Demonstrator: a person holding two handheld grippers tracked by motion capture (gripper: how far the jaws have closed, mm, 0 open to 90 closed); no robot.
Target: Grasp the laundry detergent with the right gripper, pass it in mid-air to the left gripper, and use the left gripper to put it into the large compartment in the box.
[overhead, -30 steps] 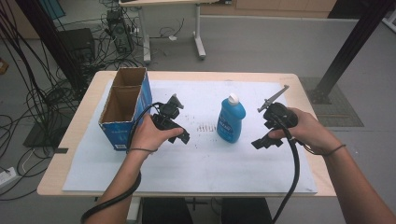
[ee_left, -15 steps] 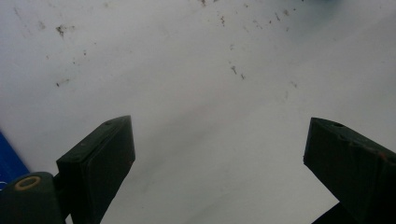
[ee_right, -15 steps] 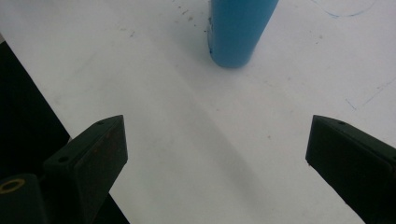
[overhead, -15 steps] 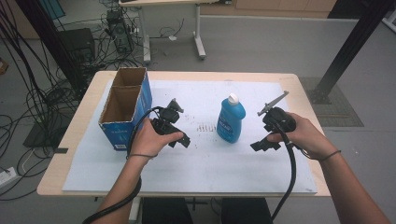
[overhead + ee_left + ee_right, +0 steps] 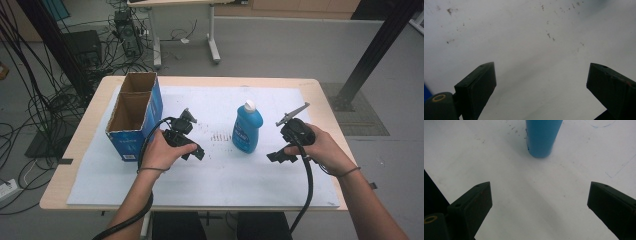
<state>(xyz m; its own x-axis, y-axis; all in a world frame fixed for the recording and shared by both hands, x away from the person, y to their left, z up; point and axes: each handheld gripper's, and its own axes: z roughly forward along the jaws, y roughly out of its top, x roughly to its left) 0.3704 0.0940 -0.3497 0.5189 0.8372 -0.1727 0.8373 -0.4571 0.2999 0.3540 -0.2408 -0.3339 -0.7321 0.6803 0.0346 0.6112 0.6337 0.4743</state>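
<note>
Approach step: my right gripper (image 5: 278,156) beside bottle (image 5: 247,129), both jaws apart, empty; next, close in on bottle.

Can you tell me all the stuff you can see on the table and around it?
bottle: 1, blue with a white cap, upright near the table's middle, between the two grippers
box: 1, blue outside, brown inside, open top with two compartments, on the table's left side
sheet: 1, white with small dark specks, covering most of the table
table: 1, light wood, under the sheet
cables: many, black, on the floor left of the table
far table: 1, white legs, behind
left gripper: 1, black, open, left of the bottle
right gripper: 1, black, open, right of the bottle, pointing at it
hands: 2, each holding a gripper
</note>
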